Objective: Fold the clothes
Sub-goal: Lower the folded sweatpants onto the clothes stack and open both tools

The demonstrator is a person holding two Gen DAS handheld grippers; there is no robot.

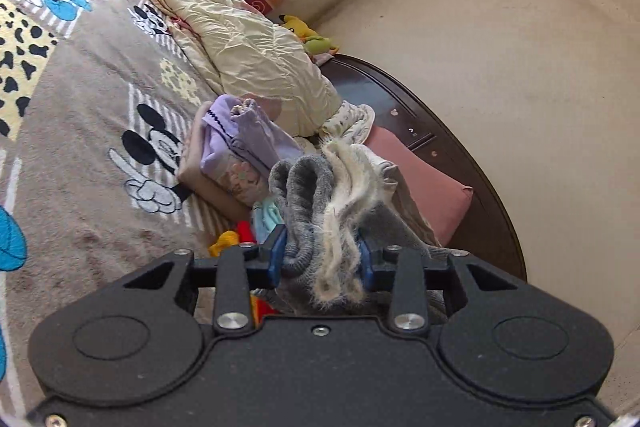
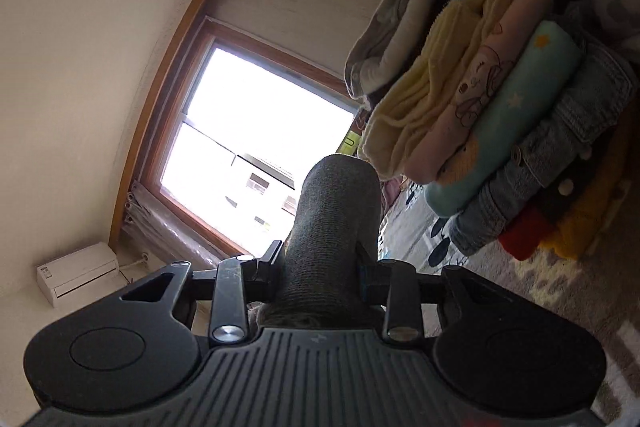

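Left gripper and right gripper are each clamping the grey garment, stretching it above the bedspread for folding.

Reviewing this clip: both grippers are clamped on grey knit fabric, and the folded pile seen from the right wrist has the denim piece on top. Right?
Not quite. In the right wrist view the denim piece lies low in the folded pile, under the teal, pink and yellow items. Both the left gripper and right gripper do clamp grey knit fabric.

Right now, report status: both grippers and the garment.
Left gripper shut on grey fleece garment. Right gripper shut on same garment's other end. Nothing in the way.
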